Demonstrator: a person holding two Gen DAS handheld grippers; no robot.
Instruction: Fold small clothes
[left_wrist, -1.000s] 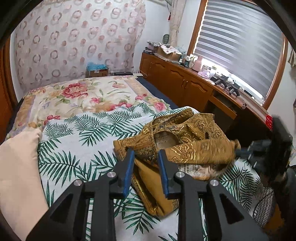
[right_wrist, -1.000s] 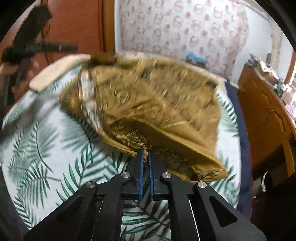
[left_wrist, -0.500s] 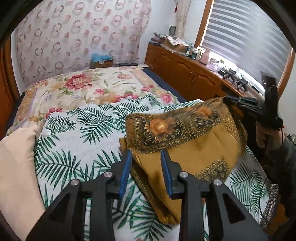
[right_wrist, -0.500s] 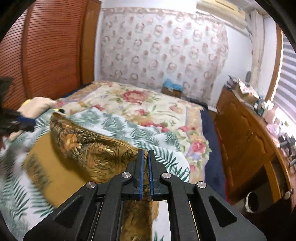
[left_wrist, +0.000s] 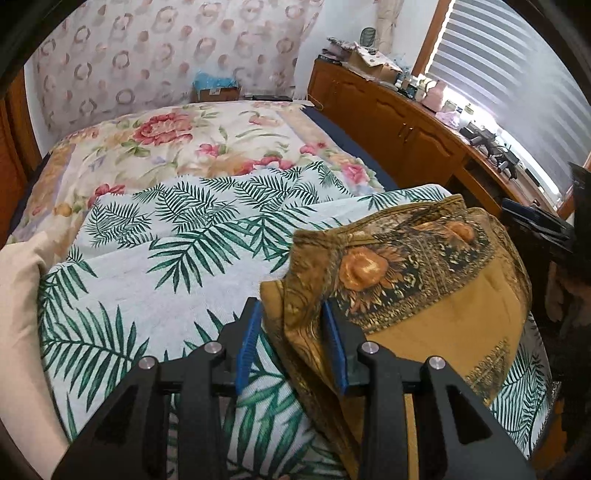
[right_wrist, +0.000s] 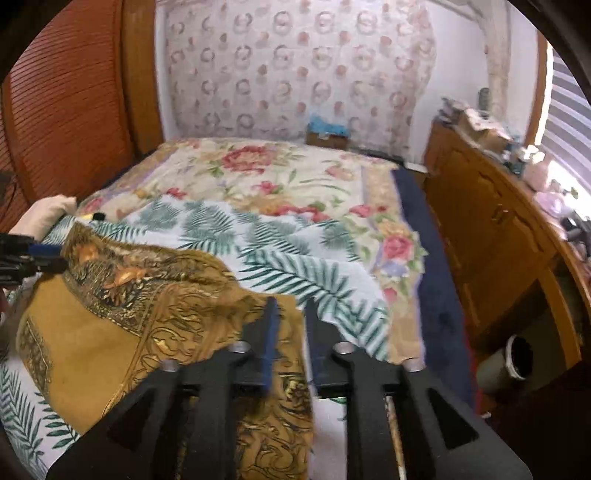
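Since prev frame mustard-gold patterned cloth garment (left_wrist: 436, 295) has flopped over flat onto palm-print bed (left_wrist: 177, 280), R gripper (right_wrist: 290, 339) just opened & let go, L gripper (left_wrist: 291, 343) partly open round its edge w/o pinching; first fold looks laid, next needs regrip for 2nd fold.

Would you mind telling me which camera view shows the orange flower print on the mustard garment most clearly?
The left wrist view: the orange flower print on the mustard garment sits sharp and nearly face-on, right of centre. The right wrist view shows the same print at the left, smaller, foreshortened and blurred.
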